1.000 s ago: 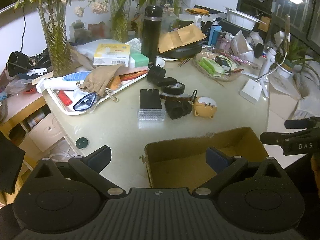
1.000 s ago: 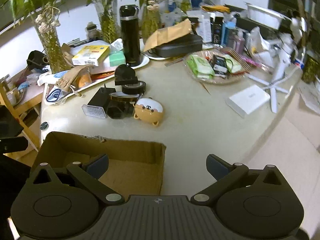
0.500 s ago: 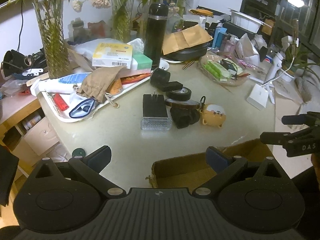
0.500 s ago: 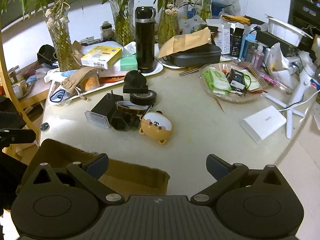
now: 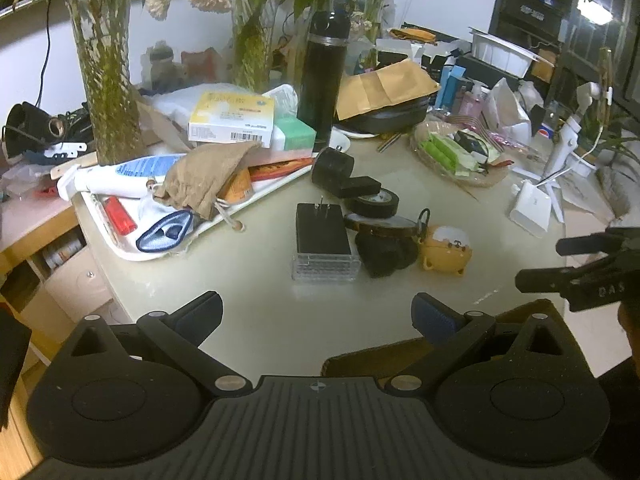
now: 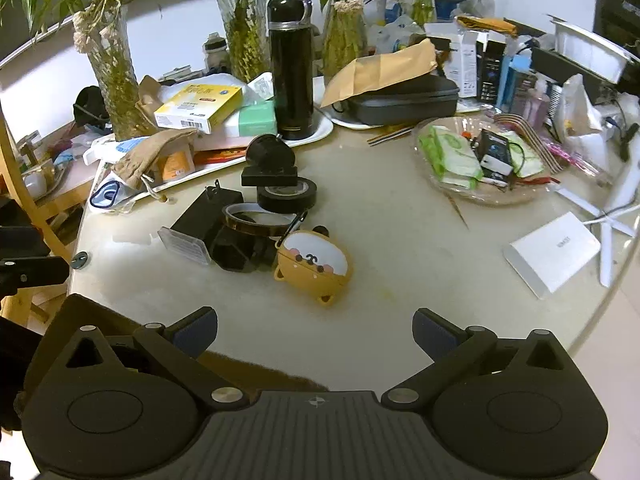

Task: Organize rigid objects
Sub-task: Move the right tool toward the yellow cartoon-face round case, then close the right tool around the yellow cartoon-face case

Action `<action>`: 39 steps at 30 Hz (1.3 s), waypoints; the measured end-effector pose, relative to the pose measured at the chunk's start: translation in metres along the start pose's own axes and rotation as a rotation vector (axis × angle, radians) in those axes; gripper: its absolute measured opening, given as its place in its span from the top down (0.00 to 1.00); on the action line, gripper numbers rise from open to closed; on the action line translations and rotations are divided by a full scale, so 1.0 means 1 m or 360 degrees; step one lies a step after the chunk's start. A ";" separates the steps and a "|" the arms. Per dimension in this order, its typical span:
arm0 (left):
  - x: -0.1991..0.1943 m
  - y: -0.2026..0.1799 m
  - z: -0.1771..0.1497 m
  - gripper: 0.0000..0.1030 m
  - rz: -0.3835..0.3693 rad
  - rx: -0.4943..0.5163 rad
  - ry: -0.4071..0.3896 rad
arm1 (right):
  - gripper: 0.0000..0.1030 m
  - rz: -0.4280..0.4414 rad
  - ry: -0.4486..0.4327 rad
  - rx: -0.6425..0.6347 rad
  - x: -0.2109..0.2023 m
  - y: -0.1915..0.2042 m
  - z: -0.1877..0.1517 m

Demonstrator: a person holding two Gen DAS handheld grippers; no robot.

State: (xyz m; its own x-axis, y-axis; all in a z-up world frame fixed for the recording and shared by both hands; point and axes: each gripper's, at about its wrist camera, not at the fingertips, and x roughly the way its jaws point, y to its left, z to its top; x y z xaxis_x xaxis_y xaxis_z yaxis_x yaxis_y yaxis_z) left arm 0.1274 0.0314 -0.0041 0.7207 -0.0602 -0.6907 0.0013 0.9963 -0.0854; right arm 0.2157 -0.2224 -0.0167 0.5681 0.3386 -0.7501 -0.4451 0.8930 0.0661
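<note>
- Both claws: I hold the left claw (image 5: 316, 312) and the right claw (image 6: 314, 326) released, jaws spread wide with nothing between them, above the near edge of the pale round surface (image 6: 400, 240). I judge this a pre-grasp stance: open jaws let me commit to any item of the cluster ahead.
- Task objects: a tight cluster sits mid-surface, touching or overlapping: a black plug-in power adapter (image 5: 322, 230) resting on a clear ridged plastic case (image 5: 325, 268), a black hexagonal block (image 6: 236, 250), an amber tape roll (image 6: 256, 220) leaning on that block, a black electrical tape roll (image 6: 287, 196), a black cylindrical cap on a flat black base (image 6: 270, 162), and an orange bear-faced earbud case (image 6: 314, 266) at the cluster's right end.
- Receptacle: a brown cardboard box (image 5: 384, 354) lies at the near edge, mostly hidden under both claws; its place beside me suggests it is where the items go.
- Reach: the bear-faced case lies nearest the right claw and stands free on its right side, so I judge it the easiest first pick; the adapter faces the left claw.
- Surroundings: a white tray (image 5: 132, 250) of soft clutter, a tall black flask (image 6: 290, 68) and a clear dish of packets (image 6: 480, 168) stand behind, well apart from the cluster.
</note>
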 end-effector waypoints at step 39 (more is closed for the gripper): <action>0.018 0.017 -0.005 0.00 -0.0005 -0.0129 0.0052 | 0.28 0.0132 0.0371 0.0126 0.136 -0.018 0.048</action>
State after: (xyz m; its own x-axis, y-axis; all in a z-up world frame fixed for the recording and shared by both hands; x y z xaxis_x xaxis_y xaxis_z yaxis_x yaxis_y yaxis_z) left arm 0.1371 0.0465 -0.0217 0.6978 -0.0663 -0.7132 -0.0535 0.9881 -0.1442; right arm 0.3345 -0.1785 -0.0882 0.3530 0.3427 -0.8706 -0.4227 0.8885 0.1784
